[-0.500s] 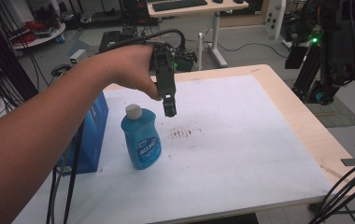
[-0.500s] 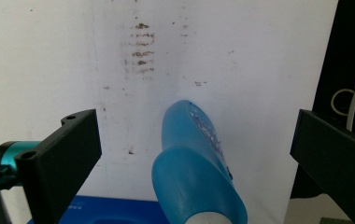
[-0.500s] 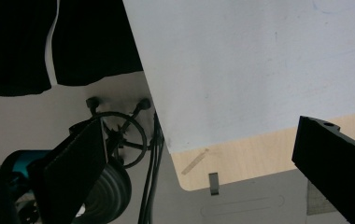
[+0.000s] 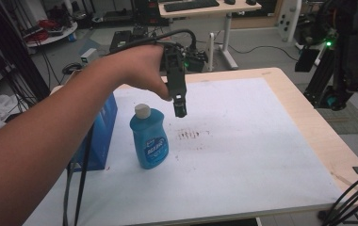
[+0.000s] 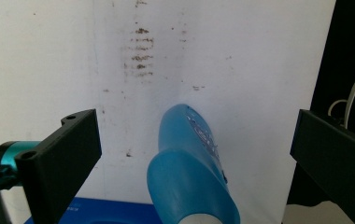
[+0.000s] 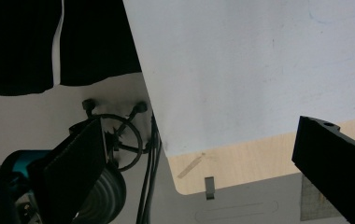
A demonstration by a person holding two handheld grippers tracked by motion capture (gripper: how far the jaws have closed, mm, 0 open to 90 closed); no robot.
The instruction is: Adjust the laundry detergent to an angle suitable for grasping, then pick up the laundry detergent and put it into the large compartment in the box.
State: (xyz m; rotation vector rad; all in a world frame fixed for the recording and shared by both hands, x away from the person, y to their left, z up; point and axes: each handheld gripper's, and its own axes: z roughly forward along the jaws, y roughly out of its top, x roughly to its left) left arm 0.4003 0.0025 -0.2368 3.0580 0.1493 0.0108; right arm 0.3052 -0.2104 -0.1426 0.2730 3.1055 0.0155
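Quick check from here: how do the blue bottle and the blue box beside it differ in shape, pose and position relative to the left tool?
The blue bottle is rounded, stands upright, and carries a white cap; the blue box is flat-sided with no cap. The bottle stands just below and beside the open left tool; the box sits farther out, at the white mat's left edge, partly behind the forearm. Both are blue and rest untouched.

My left gripper (image 4: 180, 110) hangs jaws-down above the white table (image 4: 262, 155), just beside the white cap of the upright blue bottle (image 4: 150, 141). A blue box (image 4: 102, 125) stands left of the bottle. Brown smudges (image 4: 193, 135) mark the surface right of it.
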